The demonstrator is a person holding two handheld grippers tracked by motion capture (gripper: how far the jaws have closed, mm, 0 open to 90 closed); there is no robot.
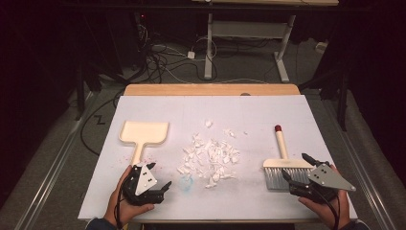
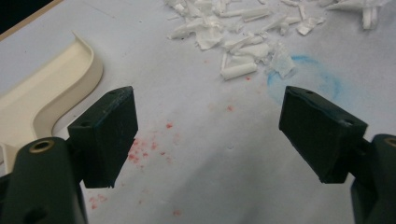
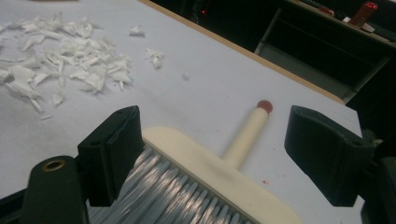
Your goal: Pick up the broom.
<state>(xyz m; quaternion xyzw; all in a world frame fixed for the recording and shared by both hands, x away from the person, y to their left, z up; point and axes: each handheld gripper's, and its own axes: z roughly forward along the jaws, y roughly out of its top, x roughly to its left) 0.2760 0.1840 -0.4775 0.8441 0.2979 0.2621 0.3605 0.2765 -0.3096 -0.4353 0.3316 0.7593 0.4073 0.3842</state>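
High view shows paper scraps (image 1: 209, 155) heaped mid-bench between dustpan (image 1: 143, 132) and brush (image 1: 283, 165), with left tool (image 1: 160, 184) and right tool (image 1: 293, 168) both spread empty, seemingly poised to take each implement for sweeping.

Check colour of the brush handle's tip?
Dark red cap on the cream brush; clearest in the right gripper view.

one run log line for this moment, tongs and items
left tongs: open, near cream plastic dustpan | right tongs: open, over grey-bristled cream hand brush | white paper scraps: loose pile between
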